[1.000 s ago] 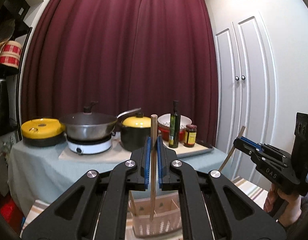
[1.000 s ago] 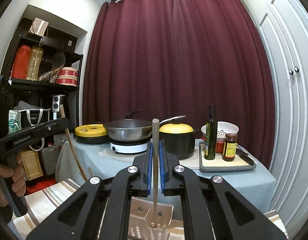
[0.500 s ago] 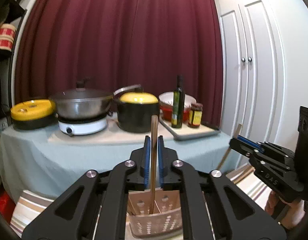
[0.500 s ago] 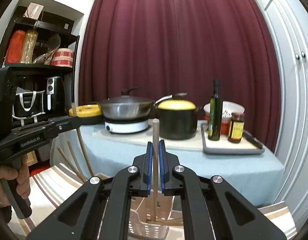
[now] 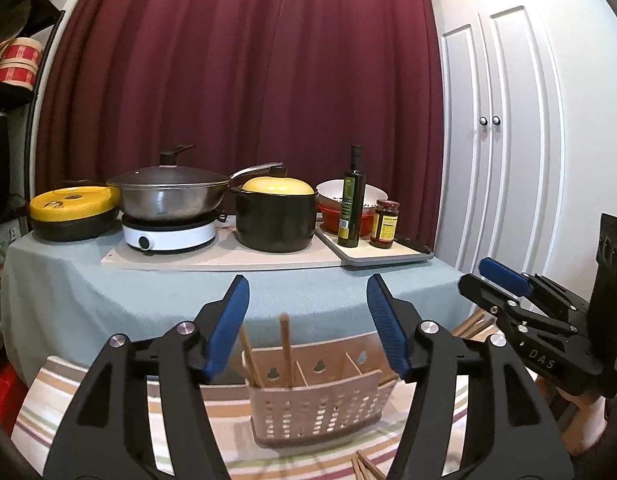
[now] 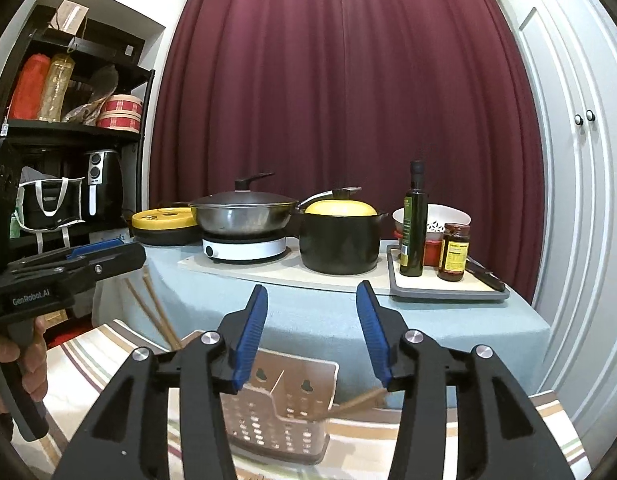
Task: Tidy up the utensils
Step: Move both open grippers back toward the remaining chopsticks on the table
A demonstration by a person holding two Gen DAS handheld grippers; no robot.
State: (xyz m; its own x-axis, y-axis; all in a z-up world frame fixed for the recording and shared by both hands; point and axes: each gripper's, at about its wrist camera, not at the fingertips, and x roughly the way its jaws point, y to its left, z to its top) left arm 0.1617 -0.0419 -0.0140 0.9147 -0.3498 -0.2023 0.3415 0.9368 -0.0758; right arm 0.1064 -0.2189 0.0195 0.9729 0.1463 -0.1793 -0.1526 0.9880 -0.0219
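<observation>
Left wrist view: we held both claws, left claw (image 5: pixel 308 324) and right claw (image 6: pixel 310 330), spread empty above the caddy (image 5: pixel 320 400), chopsticks (image 5: pixel 285 350) standing inside.

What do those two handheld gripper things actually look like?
Both are black plastic with silver screws. The left gripper and right gripper each have ribbed blue pads on two fingers. White lettering marks their sides: "GenRobot.AI" on the left, "DAS" on the right.
</observation>
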